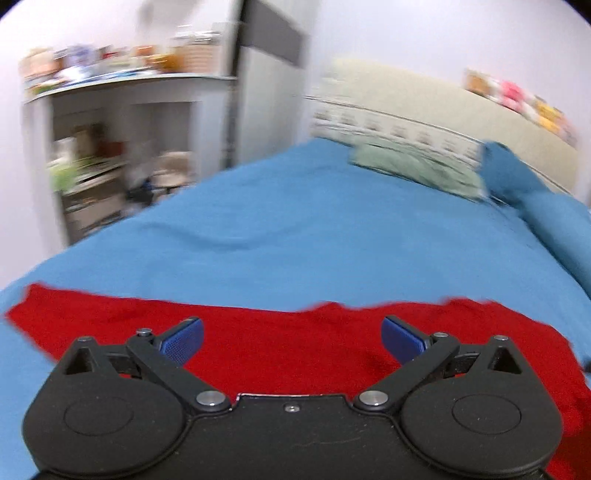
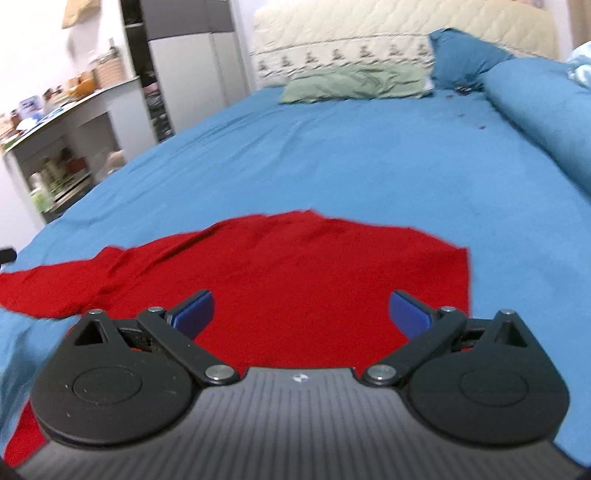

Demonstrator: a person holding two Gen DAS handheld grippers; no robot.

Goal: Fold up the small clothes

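Observation:
A red garment (image 1: 288,350) lies spread on the blue bed sheet (image 1: 295,229), near the bed's front edge. My left gripper (image 1: 291,338) is open and empty, its blue pads (image 1: 183,339) wide apart above the cloth. In the right wrist view the same red garment (image 2: 295,273) lies flat with a sleeve stretching left. My right gripper (image 2: 301,314) is open and empty above its near part, blue pads (image 2: 410,314) wide apart. The garment's near edge is hidden under both gripper bodies.
A green pillow (image 2: 351,85) and a blue pillow (image 2: 465,59) lie at the headboard (image 2: 388,26). A rolled blue blanket (image 2: 535,114) runs along the bed's right side. A shelf unit (image 2: 62,147) with clutter and a wardrobe (image 2: 192,62) stand left of the bed.

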